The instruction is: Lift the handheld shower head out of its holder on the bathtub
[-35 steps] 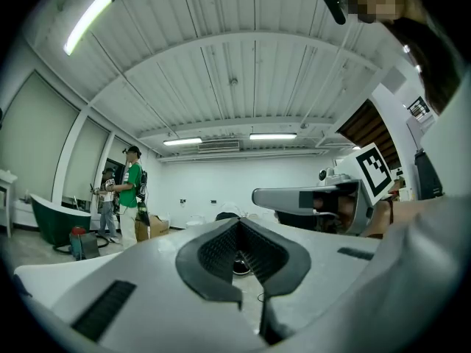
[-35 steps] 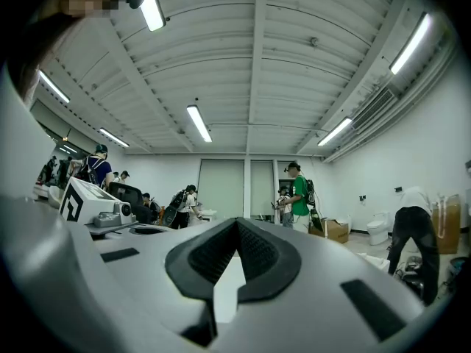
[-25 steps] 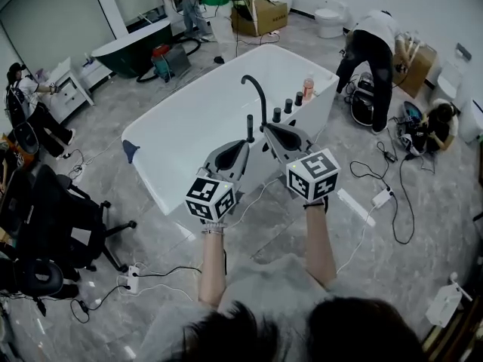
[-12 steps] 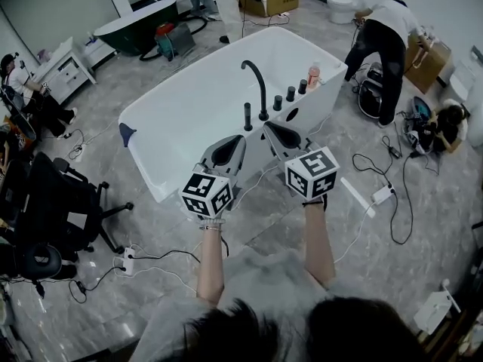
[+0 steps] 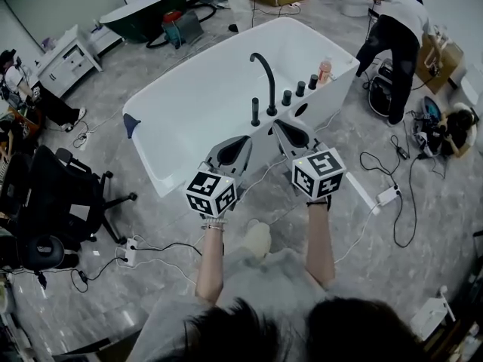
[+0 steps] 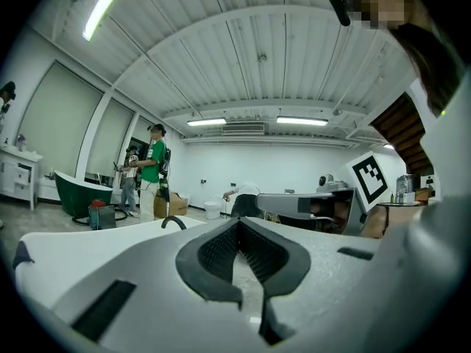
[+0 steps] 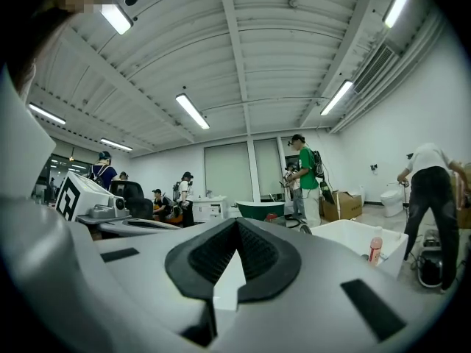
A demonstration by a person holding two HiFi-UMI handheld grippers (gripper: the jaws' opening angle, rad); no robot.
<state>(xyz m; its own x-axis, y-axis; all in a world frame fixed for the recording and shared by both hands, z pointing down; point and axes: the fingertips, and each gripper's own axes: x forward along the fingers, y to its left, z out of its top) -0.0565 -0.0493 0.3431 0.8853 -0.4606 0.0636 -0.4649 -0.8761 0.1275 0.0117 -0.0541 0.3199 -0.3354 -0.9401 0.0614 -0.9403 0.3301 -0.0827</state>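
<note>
Bathtub (image 5: pixel 198 110) partly hidden behind left tool (image 5: pixel 243 139) and right tool (image 5: pixel 281 125), both closed, empty.

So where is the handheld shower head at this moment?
In the head view the handheld shower head stands upright on the white bathtub's near rim, just left of the curved black spout.

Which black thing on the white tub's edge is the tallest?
The curved spout, which arches high over the white bathtub. The straight shower head beside it and the three knobs are much shorter.
</note>
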